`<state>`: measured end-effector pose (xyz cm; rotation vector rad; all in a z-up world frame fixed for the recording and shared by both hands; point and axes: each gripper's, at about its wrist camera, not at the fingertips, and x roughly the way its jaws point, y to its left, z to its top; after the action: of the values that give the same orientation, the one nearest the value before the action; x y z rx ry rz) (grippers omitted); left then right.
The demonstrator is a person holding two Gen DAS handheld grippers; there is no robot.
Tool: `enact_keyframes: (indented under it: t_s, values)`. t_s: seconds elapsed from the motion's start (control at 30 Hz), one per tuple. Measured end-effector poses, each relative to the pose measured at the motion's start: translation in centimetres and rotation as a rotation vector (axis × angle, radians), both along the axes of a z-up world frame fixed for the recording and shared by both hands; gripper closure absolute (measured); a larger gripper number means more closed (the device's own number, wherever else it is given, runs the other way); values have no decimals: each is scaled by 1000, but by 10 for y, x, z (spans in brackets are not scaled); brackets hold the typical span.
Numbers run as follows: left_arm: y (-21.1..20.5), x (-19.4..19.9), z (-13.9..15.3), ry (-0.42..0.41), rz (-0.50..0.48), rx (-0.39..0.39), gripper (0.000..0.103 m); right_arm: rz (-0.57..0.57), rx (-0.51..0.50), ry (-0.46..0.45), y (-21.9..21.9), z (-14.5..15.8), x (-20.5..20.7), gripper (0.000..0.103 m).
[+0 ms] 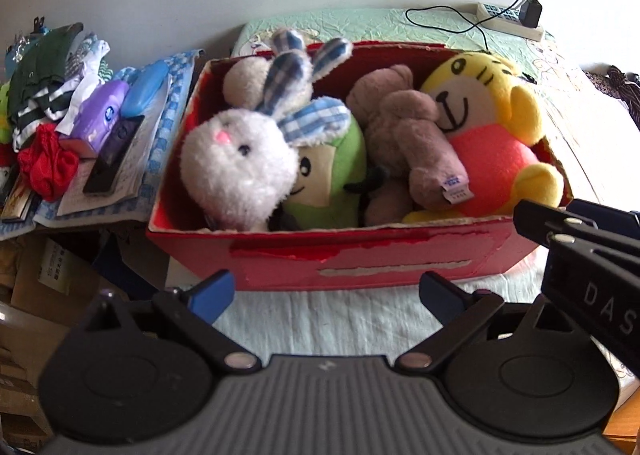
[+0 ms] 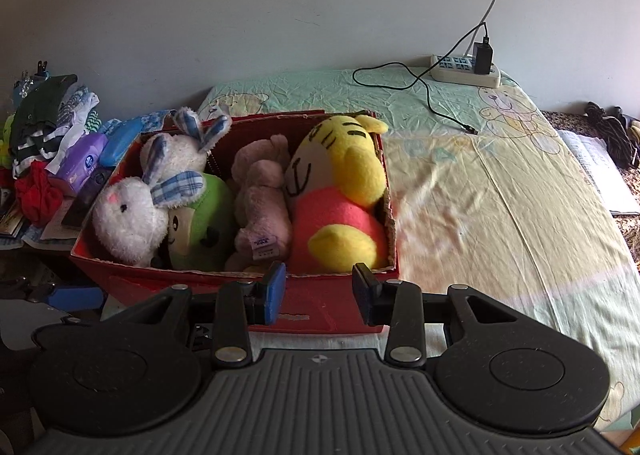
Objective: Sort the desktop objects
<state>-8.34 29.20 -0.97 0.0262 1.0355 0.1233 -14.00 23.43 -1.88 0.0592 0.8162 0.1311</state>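
Red cardboard box sits on a sheet-covered bed, packed with soft toys: white rabbit, green toy, brown bear, yellow tiger at the right end. All lie inside the walls; the rabbit's ears poke above the rim.

Left gripper hangs just before the box's front wall, jaws released and wide, nothing between them. Right gripper is close to the same wall near the tiger, jaws parted more narrowly, also empty. Neither touches the box, as far as I can tell.

To the left, a heap of clothes, a purple packet and a blue case rest on a cluttered surface. Power strip with its cable lies at the bed's far edge.

Judgement: the toys look sorted; what comes next is unclear. If the box is to be shifted, grip opposite walls low and evenly, since the front cardboard is torn and may give.
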Motion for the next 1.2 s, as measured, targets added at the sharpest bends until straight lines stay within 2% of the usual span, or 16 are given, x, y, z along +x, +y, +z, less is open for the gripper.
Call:
enact_keyframes:
  t_s: [0.23, 0.47, 0.6, 0.67, 0.93, 1.1, 1.2]
  values:
    - [23, 13, 14, -28, -13, 8, 4, -31, 4, -6, 17, 10, 13, 62]
    - [41, 30, 20, -35, -26, 28, 4, -73, -31, -15, 30, 18, 24, 45]
    - [49, 38, 21, -19, -25, 23, 4, -90, -52, -10, 34, 21, 30, 43]
    - [53, 42, 23, -13, -24, 22, 4, -87, -42, 15, 33, 22, 37, 38]
    - [56, 60, 24, 77, -38, 21, 4, -98, -2, 83, 26, 30, 55, 33]
    - [52, 61, 24, 74, -47, 11, 4, -87, -12, 84, 25, 29, 58, 32]
    - [47, 61, 21, 74, -84, 17, 4, -89, 2, 97, 23, 27, 61, 32]
